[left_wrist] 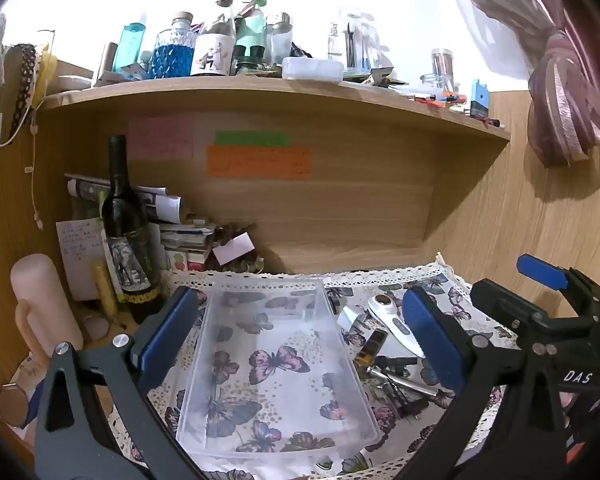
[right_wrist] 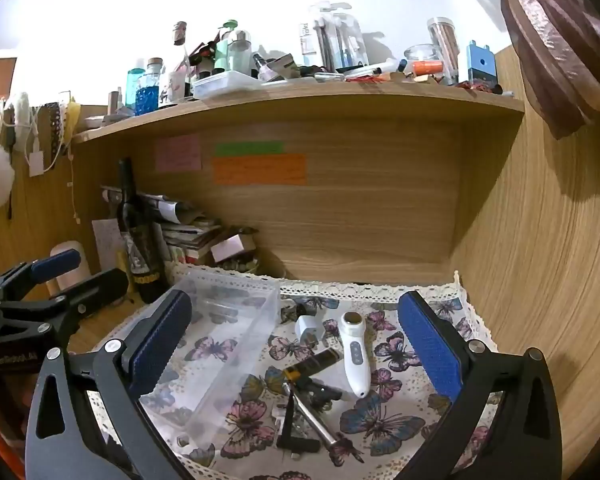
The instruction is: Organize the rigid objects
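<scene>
A clear plastic bin (left_wrist: 220,364) stands empty on the butterfly cloth; it also shows in the right wrist view (right_wrist: 256,324). My left gripper (left_wrist: 300,340) is open, its jaws wide on either side of the bin. To the bin's right lie a white handheld device (right_wrist: 355,354), a small white charger (right_wrist: 310,329), a black-and-yellow tube (right_wrist: 312,363), a metal tool (right_wrist: 312,416) and a black comb-like piece (right_wrist: 296,444). My right gripper (right_wrist: 296,352) is open and empty above these. The white device also shows in the left wrist view (left_wrist: 396,326).
A dark wine bottle (left_wrist: 126,236) stands left of the bin beside stacked papers (left_wrist: 180,236) and a pale candle (left_wrist: 44,304). A wooden shelf (left_wrist: 260,92) overhead carries several bottles and jars. Wooden walls close the back and right side. A curtain (left_wrist: 560,80) hangs at upper right.
</scene>
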Demonstrator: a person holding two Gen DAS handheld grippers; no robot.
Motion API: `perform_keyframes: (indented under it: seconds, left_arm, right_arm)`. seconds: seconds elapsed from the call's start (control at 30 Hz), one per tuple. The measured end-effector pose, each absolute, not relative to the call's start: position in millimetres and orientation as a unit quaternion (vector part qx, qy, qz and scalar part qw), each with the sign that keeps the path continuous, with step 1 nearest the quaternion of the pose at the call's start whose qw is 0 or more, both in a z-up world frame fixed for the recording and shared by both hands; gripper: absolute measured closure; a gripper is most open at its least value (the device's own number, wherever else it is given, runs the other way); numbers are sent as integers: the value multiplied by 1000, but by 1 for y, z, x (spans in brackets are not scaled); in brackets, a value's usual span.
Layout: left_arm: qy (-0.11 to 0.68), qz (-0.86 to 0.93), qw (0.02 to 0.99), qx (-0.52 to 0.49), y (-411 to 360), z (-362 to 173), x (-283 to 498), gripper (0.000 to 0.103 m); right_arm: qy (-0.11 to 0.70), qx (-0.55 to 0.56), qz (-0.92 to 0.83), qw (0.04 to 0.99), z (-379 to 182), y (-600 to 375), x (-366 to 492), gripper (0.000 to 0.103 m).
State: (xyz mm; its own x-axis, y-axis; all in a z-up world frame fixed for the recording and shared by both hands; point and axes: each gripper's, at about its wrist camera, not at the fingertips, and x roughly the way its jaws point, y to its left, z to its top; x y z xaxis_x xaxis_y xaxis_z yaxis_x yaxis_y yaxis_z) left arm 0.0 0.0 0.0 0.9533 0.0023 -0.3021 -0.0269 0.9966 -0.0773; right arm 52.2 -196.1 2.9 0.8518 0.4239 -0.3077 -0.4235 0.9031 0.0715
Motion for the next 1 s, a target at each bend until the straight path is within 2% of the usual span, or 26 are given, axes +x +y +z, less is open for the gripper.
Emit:
perform_keyframes:
  seconds: [1.0]
  left_arm:
    - [131, 6, 991, -39, 1, 9, -3, 0]
  right_arm:
    - [163, 8, 221, 961, 5, -197, 54, 0]
